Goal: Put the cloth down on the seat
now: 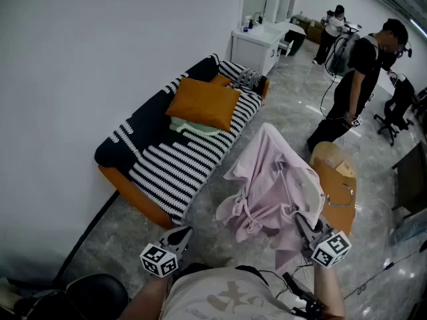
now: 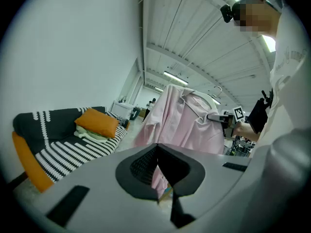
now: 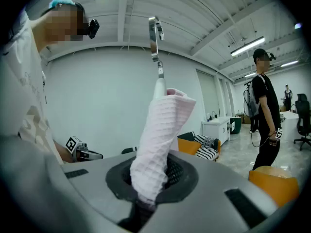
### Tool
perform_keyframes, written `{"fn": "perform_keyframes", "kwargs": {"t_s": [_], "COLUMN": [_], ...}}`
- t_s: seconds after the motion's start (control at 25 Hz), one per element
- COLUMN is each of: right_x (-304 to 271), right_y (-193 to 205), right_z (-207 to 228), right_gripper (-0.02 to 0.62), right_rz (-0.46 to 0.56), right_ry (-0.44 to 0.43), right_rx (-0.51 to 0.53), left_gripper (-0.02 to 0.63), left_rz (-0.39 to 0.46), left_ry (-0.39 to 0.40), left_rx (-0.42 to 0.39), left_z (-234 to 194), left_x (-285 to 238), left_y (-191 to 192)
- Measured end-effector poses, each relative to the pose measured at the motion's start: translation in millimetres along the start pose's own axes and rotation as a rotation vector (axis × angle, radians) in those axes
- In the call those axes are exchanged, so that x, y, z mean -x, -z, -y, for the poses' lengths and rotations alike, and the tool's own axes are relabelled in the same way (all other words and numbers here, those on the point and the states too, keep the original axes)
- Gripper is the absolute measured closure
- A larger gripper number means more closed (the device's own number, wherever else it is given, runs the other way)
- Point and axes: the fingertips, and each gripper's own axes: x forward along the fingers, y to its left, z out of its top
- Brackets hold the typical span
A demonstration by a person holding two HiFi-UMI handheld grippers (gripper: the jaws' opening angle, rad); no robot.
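So far: we judge the task about midway. The cloth (image 1: 270,185) is up in the air in our grip and is not yet on the seat (image 1: 175,169).
Cloth: it is pink and draped on a hanger (image 3: 155,33). It hangs over the floor (image 1: 220,259), beside the seat's near end and apart from it. No part of it touches the striped cover.
Seat: it is a sofa along the wall under a black-and-white striped cover. An orange cushion (image 1: 203,102) lies toward its far end on top of a pale green cloth (image 1: 193,128), and the nearer stretch shows only stripes.
Left to do: we would carry the cloth across to the seat, lower it until it rests on the cover, and then let go. We take the near striped stretch to be the likely spot.
Right tool (image 1: 307,231): its jaws are clenched on a bunched fold of the pink cloth. The fabric rises straight out from between them, with the hanger's metal hook above. It alone bears the load.
Left tool (image 1: 179,237): its jaws are pressed together with nothing between them. We hold it low by our body, pointing toward the seat and the cloth and touching neither.
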Motion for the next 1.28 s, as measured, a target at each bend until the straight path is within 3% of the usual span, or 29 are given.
{"fn": "perform_keyframes", "kwargs": {"t_s": [0.32,0.52,0.96,1.28], "right_x": [-7.7,-6.0,-6.9,-6.2], "right_y": [-1.2,-2.3,-2.4,0.8], "right_z": [3.4,3.2,9.6,19.0], "right_gripper": [0.561,0.561,0.561,0.561], "right_rz": [0.016,0.019,-0.034,-0.044], "right_ry": [0.003,0.008,0.013,0.026], "right_rx": [0.011,0.022,0.151,0.149], "left_gripper": [0.595,0.595,0.595,0.595], "left_rz": [0.005,0.001,-0.032,-0.055], "left_ry": [0.039,0.031,0.013,-0.028], "left_rx": [-0.035,-0.02,-0.03,-0.02], "left_z": [6.0,9.8,21.1,26.0], "left_x": [-29.6,-30.2,-38.1,-27.2], "left_y": [-18.8,-16.7,-11.9,-8.6]}}
